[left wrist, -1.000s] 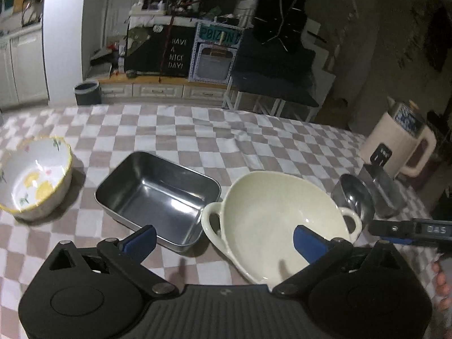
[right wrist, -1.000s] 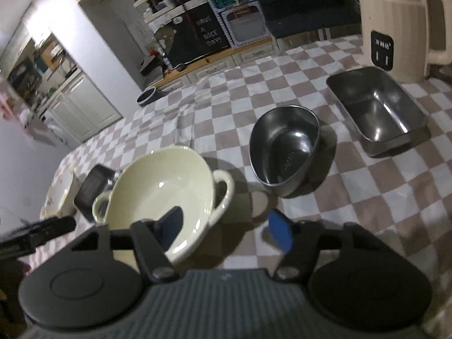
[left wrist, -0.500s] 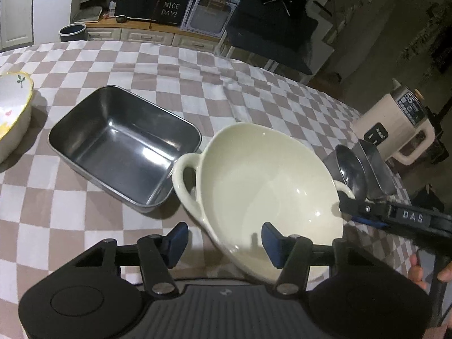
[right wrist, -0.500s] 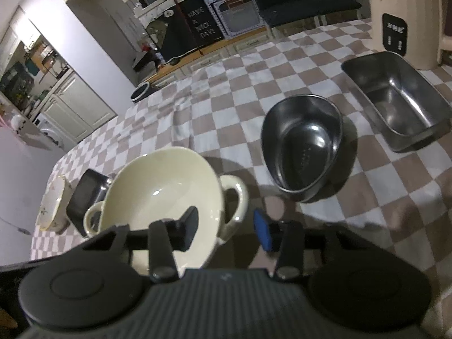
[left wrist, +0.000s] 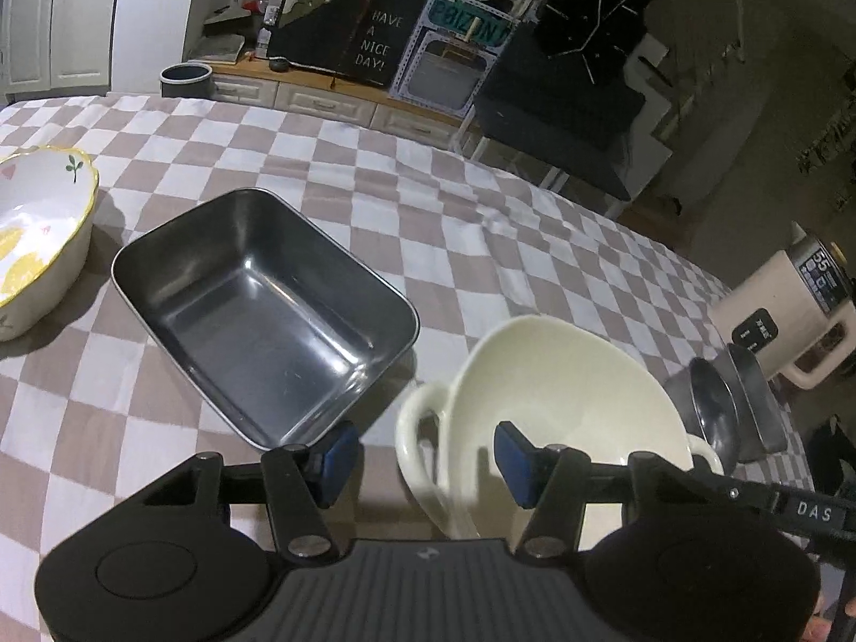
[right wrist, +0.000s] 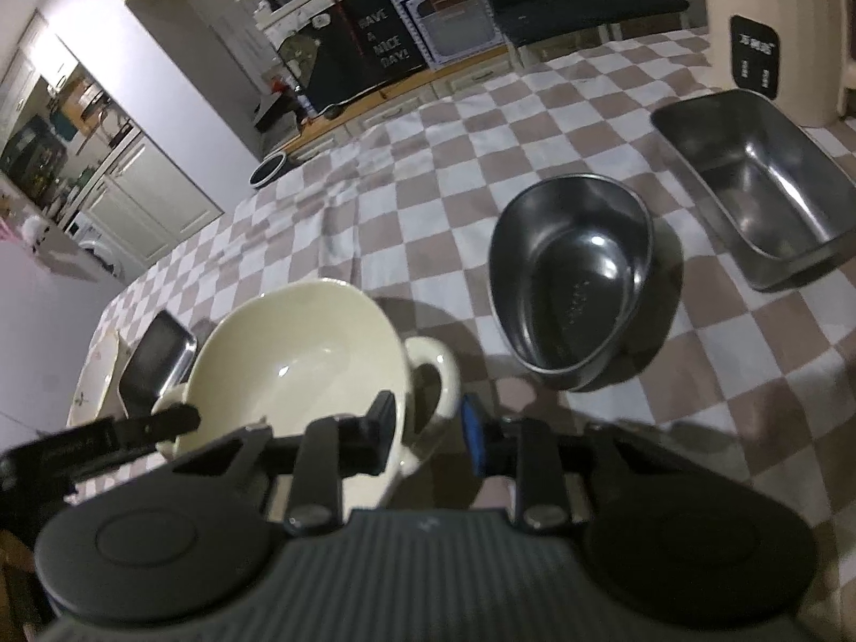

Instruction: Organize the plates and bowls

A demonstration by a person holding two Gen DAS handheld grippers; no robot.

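Observation:
A cream two-handled bowl sits on the checked tablecloth between my grippers. My left gripper straddles its left handle. One pad is outside the handle and the other is inside the bowl, and neither presses. My right gripper is closing around the right handle. Its left pad is inside the rim, its right pad is just outside the loop, and a thin gap shows. Each view catches the other gripper's dark finger at the bowl's far side.
A steel rectangular tray lies left of the bowl, and a yellow floral bowl beyond it. To the right stand a steel oval bowl, a second steel tray and a beige kettle. The table's far edge faces cabinets.
Both pairs of jaws have narrowed from wide open. My left gripper came down and in over the bowl's left handle. My right gripper edged closer to the right handle.

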